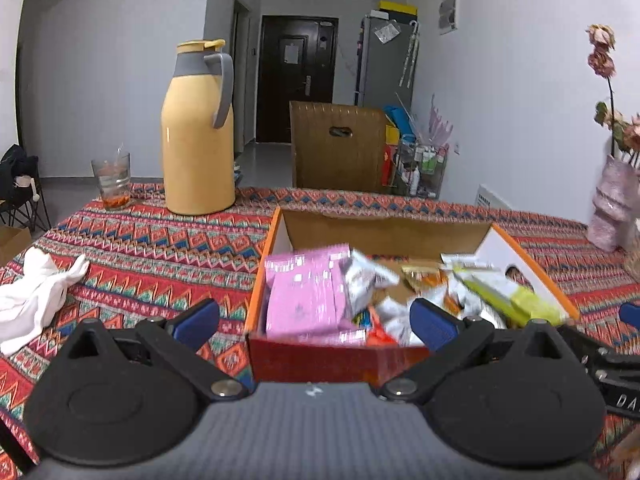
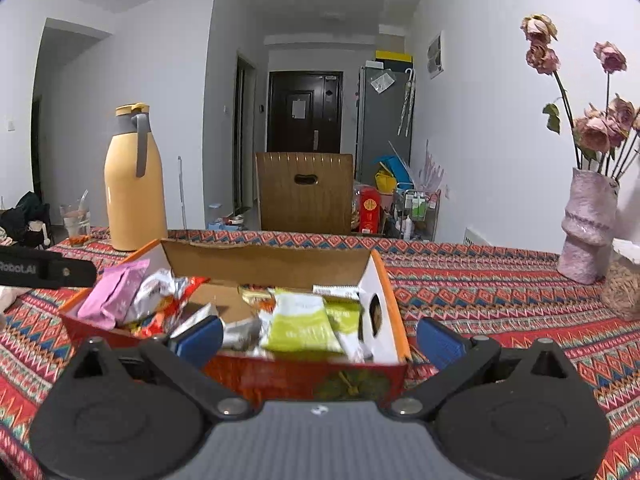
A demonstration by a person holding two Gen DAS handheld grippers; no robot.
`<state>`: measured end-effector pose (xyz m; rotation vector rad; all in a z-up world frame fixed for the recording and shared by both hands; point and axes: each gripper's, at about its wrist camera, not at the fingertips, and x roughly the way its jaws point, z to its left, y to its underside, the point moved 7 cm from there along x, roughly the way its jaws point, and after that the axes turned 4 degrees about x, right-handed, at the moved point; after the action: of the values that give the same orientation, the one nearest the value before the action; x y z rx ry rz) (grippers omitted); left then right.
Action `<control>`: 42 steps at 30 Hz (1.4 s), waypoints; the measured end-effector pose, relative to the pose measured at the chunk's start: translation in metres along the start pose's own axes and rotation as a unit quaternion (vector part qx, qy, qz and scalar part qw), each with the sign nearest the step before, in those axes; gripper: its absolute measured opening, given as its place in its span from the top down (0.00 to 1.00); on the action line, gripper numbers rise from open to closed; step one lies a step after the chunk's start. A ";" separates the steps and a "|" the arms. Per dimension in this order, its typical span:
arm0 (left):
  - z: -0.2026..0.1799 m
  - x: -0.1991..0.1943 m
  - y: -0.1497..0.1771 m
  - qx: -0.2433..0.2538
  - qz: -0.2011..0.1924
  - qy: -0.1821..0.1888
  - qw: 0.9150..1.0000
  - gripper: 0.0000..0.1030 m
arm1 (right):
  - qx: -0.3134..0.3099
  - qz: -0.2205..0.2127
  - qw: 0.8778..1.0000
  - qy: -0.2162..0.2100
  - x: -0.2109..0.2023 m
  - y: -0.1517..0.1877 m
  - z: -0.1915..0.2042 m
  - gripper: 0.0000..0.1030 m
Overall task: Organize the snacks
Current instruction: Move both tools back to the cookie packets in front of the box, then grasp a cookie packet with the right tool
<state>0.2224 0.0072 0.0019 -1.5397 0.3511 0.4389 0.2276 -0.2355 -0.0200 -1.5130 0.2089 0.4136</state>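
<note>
An open red and orange cardboard box [image 1: 332, 360] [image 2: 280, 372] sits on the patterned tablecloth, filled with snack packets. Pink packets [image 1: 306, 296] [image 2: 114, 294] lie at its left end, silver ones [image 1: 366, 280] in the middle, and a green and white packet [image 1: 508, 292] [image 2: 302, 322] at its right end. My left gripper [image 1: 320, 322] stands open just before the box's near left corner, nothing between its blue pads. My right gripper [image 2: 320, 338] stands open in front of the box's near right corner, also holding nothing. Its tip shows at the right edge of the left wrist view.
A yellow thermos jug [image 1: 198, 128] [image 2: 134, 178] and a glass [image 1: 112, 180] stand at the table's far left. A white cloth [image 1: 36, 296] lies left. A pink vase of dried roses [image 2: 588, 224] and a jar [image 2: 624, 284] stand right. A wooden chair back [image 1: 340, 146] is behind the table.
</note>
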 end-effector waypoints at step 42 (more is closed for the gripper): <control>0.017 0.004 0.061 -0.002 0.029 0.002 1.000 0.00 | -0.003 0.171 0.985 -0.021 0.056 0.079 0.024 0.00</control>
<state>0.1957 0.0235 -0.0537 -1.5378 0.3979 0.4818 0.2450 -0.2037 -0.1126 -1.4744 0.4387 0.7188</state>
